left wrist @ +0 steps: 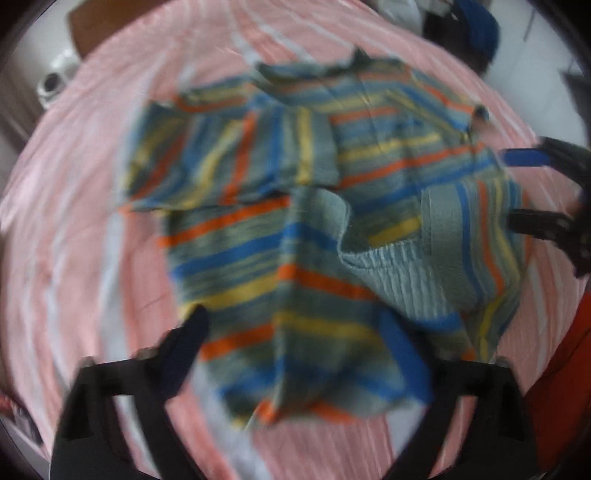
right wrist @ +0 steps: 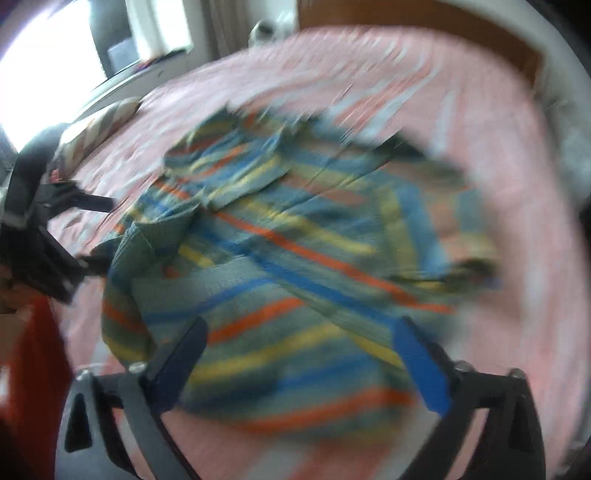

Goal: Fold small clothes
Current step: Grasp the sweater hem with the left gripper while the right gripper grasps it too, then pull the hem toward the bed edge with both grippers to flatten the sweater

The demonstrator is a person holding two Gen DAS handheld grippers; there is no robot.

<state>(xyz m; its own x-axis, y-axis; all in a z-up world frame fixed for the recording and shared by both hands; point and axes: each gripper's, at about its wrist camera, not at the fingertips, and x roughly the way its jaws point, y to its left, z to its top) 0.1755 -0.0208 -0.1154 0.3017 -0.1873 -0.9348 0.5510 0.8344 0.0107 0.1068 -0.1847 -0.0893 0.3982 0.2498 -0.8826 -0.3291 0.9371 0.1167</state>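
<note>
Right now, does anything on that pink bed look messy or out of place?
The striped shirt is not lying flat on the pink sheet. One corner is flipped over near its middle, showing the pale ribbed inside, and a sleeve lies crooked across the top. Both pictures are motion-blurred, so finer flaws cannot be judged.

Bright daylight — heavy motion blur

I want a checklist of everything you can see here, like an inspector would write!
Surface: pink striped bedsheet, wrinkled.
Job's things: striped shirt spread out, partly folded, hem turned up showing its inside.
Clutter: red cloth at the edge; striped pillow.
Grippers: left gripper open over the shirt's bottom edge; right gripper open over the shirt. Blurred.
Cables: nothing seen.
Surroundings: brown headboard, bright window.
</note>
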